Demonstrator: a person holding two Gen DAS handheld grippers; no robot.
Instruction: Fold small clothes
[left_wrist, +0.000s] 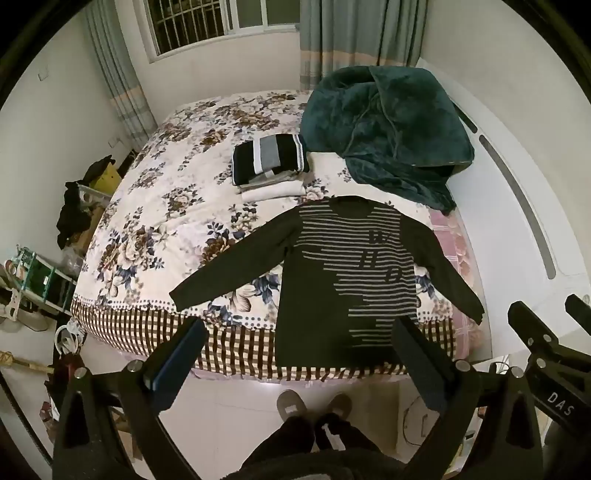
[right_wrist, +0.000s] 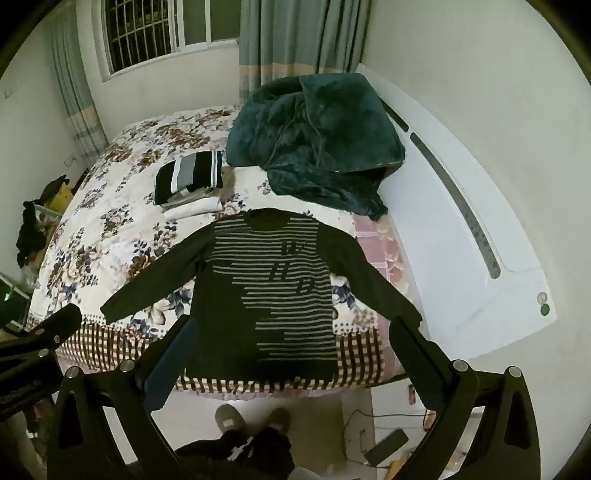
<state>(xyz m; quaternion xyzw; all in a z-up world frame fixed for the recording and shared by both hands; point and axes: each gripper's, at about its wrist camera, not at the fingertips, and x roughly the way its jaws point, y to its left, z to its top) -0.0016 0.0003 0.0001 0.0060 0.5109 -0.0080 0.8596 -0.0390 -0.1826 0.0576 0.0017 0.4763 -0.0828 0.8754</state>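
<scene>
A dark long-sleeved shirt with pale stripes (left_wrist: 343, 273) (right_wrist: 273, 291) lies flat, face up, on the near part of the bed, sleeves spread, hem at the bed's front edge. A stack of folded clothes (left_wrist: 269, 162) (right_wrist: 190, 179) sits behind it to the left. My left gripper (left_wrist: 299, 343) is open and empty, held above the front edge of the bed, apart from the shirt. My right gripper (right_wrist: 291, 343) is open and empty, held above the shirt's hem. Each gripper shows at the edge of the other's view.
The bed has a floral cover (left_wrist: 177, 192) with a checked border (left_wrist: 236, 347). A dark green blanket (left_wrist: 388, 125) (right_wrist: 317, 136) is heaped at the back right. A white headboard (right_wrist: 461, 221) runs along the right. Clutter stands on the floor at the left (left_wrist: 74, 218). The person's feet (left_wrist: 314, 406) are below.
</scene>
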